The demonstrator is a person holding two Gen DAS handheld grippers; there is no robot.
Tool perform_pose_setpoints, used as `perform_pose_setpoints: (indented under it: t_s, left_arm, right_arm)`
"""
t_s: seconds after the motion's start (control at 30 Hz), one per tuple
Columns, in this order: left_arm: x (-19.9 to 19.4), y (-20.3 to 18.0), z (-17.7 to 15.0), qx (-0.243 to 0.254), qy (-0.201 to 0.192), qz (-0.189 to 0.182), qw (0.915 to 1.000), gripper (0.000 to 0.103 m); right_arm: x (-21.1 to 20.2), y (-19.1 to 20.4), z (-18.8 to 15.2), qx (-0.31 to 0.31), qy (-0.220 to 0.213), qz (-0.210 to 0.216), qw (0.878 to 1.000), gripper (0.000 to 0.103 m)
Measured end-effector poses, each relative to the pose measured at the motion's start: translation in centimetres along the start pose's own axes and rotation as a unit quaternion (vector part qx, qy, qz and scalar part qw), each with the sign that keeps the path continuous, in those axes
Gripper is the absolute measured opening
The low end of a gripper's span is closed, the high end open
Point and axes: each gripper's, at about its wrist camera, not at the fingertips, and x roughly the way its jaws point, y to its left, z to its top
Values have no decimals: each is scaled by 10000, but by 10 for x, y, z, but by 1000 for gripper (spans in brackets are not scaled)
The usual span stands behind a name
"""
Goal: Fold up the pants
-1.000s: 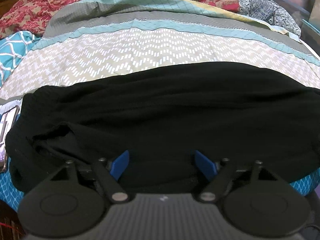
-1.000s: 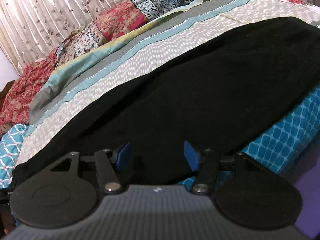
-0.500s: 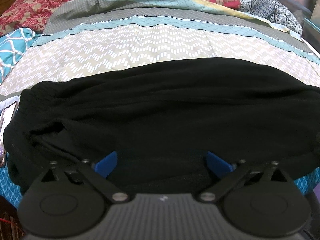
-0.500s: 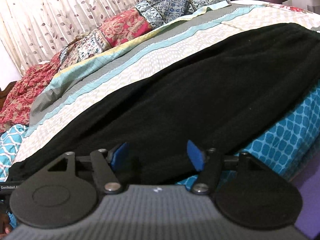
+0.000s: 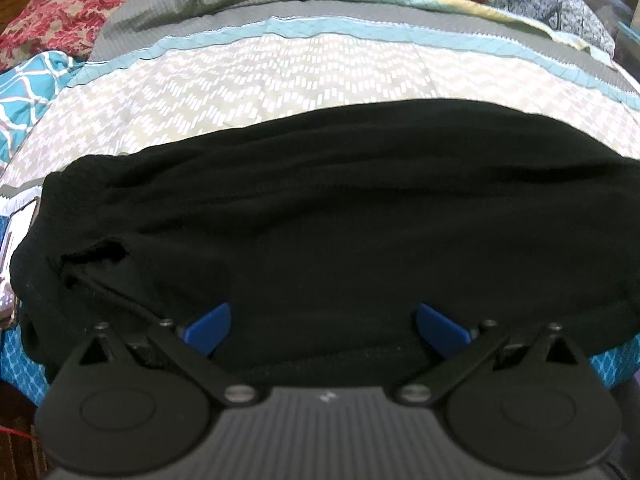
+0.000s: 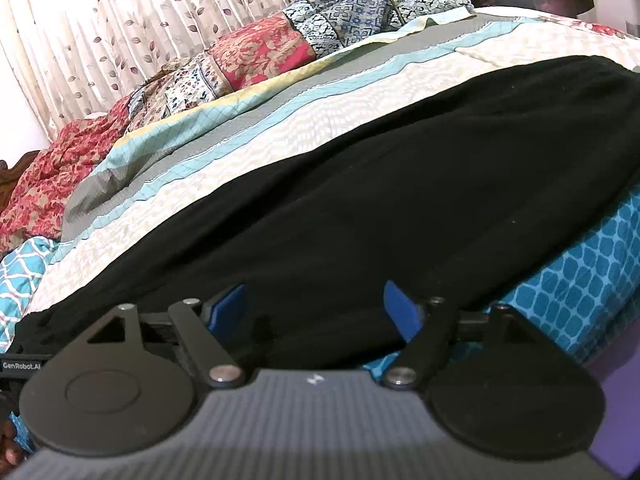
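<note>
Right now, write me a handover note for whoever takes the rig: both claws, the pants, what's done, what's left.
Left claw: open wide, jaws over the near edge of the pants, not pinching cloth.
Right claw: jaws opening, cloth between them but not pressed.
Pants: black, lying lengthwise along the near edge of the bed, waistband end bunched at the left claw's side, already looking doubled leg over leg.
Done: that lengthwise fold, as far as it shows; nothing is held.
Left: likely fold end to end and smooth the bunched end.
</note>
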Motion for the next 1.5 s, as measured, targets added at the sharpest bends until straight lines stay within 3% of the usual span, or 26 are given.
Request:
perform_pose_setpoints:
  t_s: [0.3,0.83,1.5]
  left_arm:
    - [-8,-2,6,-44,30,61,10000,103]
    - [-33,-4,15,-135,-331,593,9976,102]
    - [-24,-10,3,60,-35,527,9986,102]
  right_arm:
    - [3,2,1,-241,19,-31,9997,85]
    - [7,3,0,-394,-6,-40,9992,88]
    - [8,9,-3,-513,-24,-113,9986,89]
